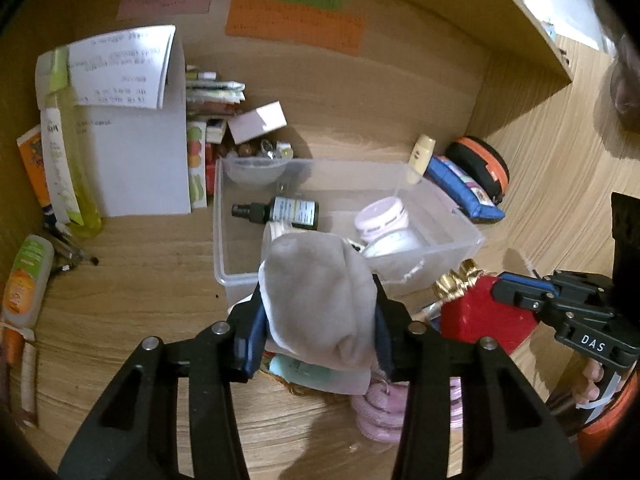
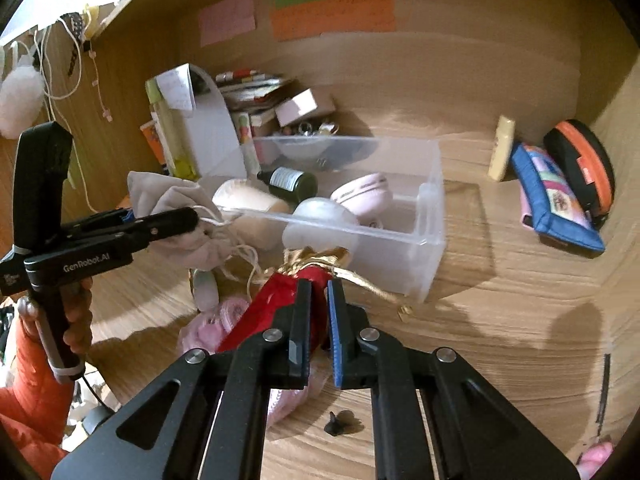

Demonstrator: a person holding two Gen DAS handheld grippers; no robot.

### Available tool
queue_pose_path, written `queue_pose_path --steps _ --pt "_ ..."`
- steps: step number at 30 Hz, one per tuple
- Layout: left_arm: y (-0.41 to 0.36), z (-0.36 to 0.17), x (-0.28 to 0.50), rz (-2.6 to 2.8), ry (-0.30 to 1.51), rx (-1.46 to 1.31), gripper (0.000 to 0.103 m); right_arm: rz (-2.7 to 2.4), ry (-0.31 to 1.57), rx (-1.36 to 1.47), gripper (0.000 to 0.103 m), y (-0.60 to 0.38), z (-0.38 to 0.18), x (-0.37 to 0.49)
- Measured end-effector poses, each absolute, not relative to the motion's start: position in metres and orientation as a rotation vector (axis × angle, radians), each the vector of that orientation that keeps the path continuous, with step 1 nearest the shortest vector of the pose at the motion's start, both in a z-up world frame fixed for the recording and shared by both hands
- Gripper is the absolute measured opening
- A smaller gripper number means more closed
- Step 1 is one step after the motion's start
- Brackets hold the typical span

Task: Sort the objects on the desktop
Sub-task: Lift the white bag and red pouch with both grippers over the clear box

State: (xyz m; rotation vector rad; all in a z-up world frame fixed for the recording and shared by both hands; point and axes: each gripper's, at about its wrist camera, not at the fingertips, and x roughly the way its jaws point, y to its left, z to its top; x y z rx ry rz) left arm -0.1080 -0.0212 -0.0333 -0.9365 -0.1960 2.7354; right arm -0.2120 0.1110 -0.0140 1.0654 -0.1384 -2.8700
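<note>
My left gripper [image 1: 316, 312] is shut on a grey drawstring pouch [image 1: 320, 280] and holds it above the near edge of a clear plastic box [image 1: 218, 240]. In the right wrist view the same pouch [image 2: 176, 204] hangs from the left gripper [image 2: 188, 216], its cord dangling. My right gripper [image 2: 319, 286] is shut on a red pouch [image 2: 276, 300] with a gold tie, just in front of the box [image 2: 432, 200]. The left wrist view shows the red pouch [image 1: 480, 316] pinched by the right gripper [image 1: 516, 288]. A dark bottle [image 1: 294, 212] and a pink-lidded jar [image 1: 382, 216] lie in the box.
A blue pouch [image 1: 464, 188], a black and orange case [image 1: 480, 164] and a cream tube [image 1: 420, 156] lean at the back right. A white paper holder [image 1: 140, 160], a yellow bottle [image 1: 76, 160] and an orange tube [image 1: 28, 280] stand left. Pink coils [image 1: 376, 408] lie below the pouches.
</note>
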Motion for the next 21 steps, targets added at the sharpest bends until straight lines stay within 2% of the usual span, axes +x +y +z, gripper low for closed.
queue_pose_path --steps 6,10,12,13,14,15,16,21 --pt "-0.026 -0.019 -0.105 2.750 -0.200 -0.895 0.044 -2.889 -0.109 1.025 0.007 0.113 0.001 -0.206" --pt "-0.026 -0.011 -0.102 2.764 -0.188 -0.869 0.044 -2.841 -0.116 1.135 0.008 0.112 -0.011 -0.211" --pt "-0.026 -0.009 -0.099 2.768 -0.187 -0.860 0.044 -2.799 -0.141 1.179 0.014 0.112 -0.020 -0.211" --pt "-0.026 -0.009 -0.098 2.766 -0.189 -0.855 0.044 -2.780 -0.157 1.196 0.025 0.112 -0.025 -0.212" --pt "-0.026 -0.009 -0.097 2.767 -0.191 -0.854 0.044 -2.780 -0.151 1.206 0.042 0.111 -0.028 -0.212" --pt "-0.025 -0.009 -0.096 2.766 -0.190 -0.854 0.044 -2.786 -0.132 1.211 0.050 0.109 -0.031 -0.212" --pt "-0.025 -0.010 -0.095 2.764 -0.190 -0.852 0.044 -2.798 -0.103 1.212 0.063 0.107 -0.033 -0.214" --pt "-0.027 -0.011 -0.091 2.762 -0.206 -0.856 0.044 -2.733 -0.092 1.256 0.065 0.101 -0.043 -0.231"
